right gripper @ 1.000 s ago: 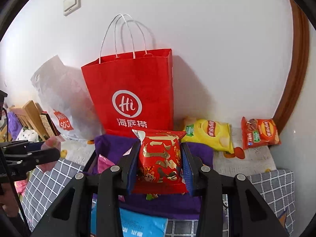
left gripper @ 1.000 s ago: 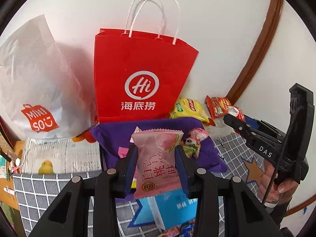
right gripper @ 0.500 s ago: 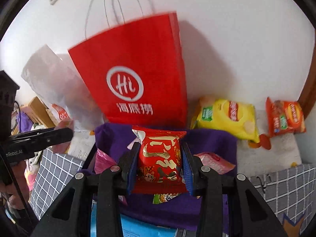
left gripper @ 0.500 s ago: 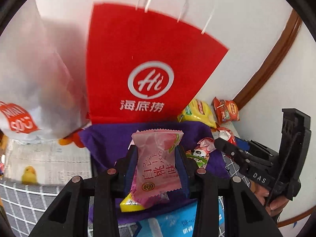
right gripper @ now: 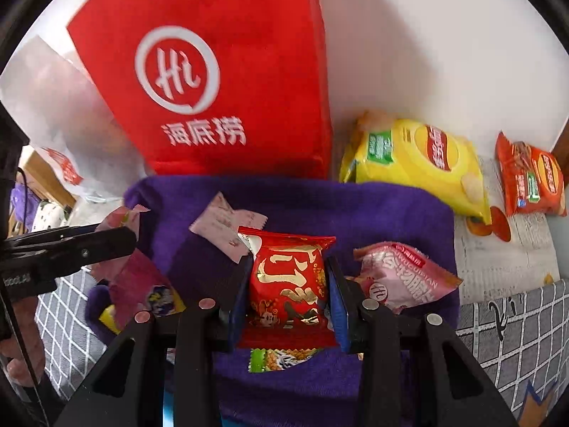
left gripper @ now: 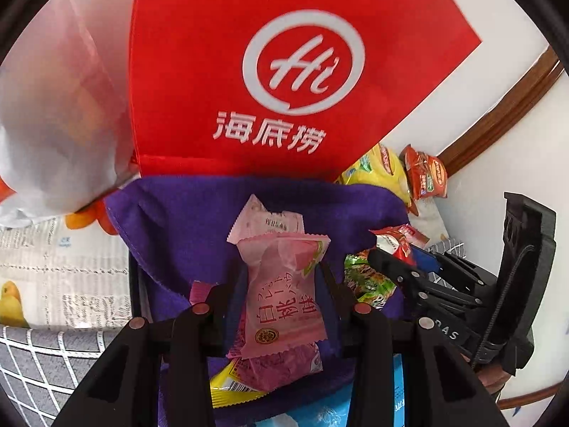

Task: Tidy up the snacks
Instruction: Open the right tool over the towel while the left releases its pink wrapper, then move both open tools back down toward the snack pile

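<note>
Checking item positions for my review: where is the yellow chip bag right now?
In the right wrist view the yellow chip bag lies at the wall, right of the red paper bag, behind the purple cloth.

A lived-in home corner: a red shopping bag [right gripper: 213, 82] and a white store bag [left gripper: 53, 106] lean on a plain white wall with brown wood trim [left gripper: 498, 106], beside chip bags [right gripper: 419, 163] on a grid-patterned cloth [right gripper: 515, 327] and a purple cloth [right gripper: 320, 206].

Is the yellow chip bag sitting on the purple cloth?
No, the yellow chip bag lies beside the red paper bag by the wall, just past the purple cloth's far edge.
</note>
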### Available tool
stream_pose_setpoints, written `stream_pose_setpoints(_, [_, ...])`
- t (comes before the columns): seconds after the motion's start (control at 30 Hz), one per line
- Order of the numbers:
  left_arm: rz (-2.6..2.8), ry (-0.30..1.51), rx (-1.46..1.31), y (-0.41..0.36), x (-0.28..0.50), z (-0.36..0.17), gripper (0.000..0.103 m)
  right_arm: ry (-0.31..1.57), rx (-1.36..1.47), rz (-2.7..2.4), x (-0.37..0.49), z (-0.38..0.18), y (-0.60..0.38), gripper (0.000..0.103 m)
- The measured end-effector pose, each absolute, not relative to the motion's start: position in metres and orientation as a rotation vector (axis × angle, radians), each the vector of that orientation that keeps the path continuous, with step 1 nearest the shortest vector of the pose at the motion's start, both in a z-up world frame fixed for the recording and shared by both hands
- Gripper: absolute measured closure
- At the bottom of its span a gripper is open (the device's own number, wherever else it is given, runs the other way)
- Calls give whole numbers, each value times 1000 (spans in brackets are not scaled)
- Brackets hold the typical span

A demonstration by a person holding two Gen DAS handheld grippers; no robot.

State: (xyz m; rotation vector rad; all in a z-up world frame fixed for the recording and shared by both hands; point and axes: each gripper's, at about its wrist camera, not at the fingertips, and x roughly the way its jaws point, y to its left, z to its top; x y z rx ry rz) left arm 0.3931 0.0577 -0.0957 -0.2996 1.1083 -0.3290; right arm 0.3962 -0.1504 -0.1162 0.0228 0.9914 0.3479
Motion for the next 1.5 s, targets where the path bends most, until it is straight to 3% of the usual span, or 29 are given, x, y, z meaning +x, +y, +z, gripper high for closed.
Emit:
stream_pose_setpoints(0.47, [-318, 1162, -288, 51, 394, -109, 65, 1069, -27, 323, 401, -132, -148, 62])
stream_pose_setpoints(0.57, [-331, 1168, -284, 50, 394, -110, 64, 1083, -40, 333, 401, -132, -146, 53])
stream_pose_setpoints(0.77, [-345, 1201, -276, 43, 395, -113, 52, 1077, -76, 327, 396, -126, -141, 43])
stream_pose_setpoints(0.83, [-339, 1201, -262, 42, 394, -111, 40, 1071, -64, 326, 392, -119, -142, 40])
stream_pose_setpoints(0.93, [-325, 1161, -216, 39, 389, -98, 33, 1042, -44, 320, 384, -103, -144, 39])
stream_pose_setpoints(1.0, [-342, 1132, -213, 39, 384, -86, 29, 996, -30, 327, 374, -87, -145, 29])
stream_pose_setpoints(1.1, [-353, 1097, -225, 44, 377, -69, 27, 912, 8, 347, 354, -61, -148, 21])
stream_pose_setpoints(1.5, [-406, 941, -194, 46, 337, -7, 27, 794, -15, 224, 249, -20, -175, 21])
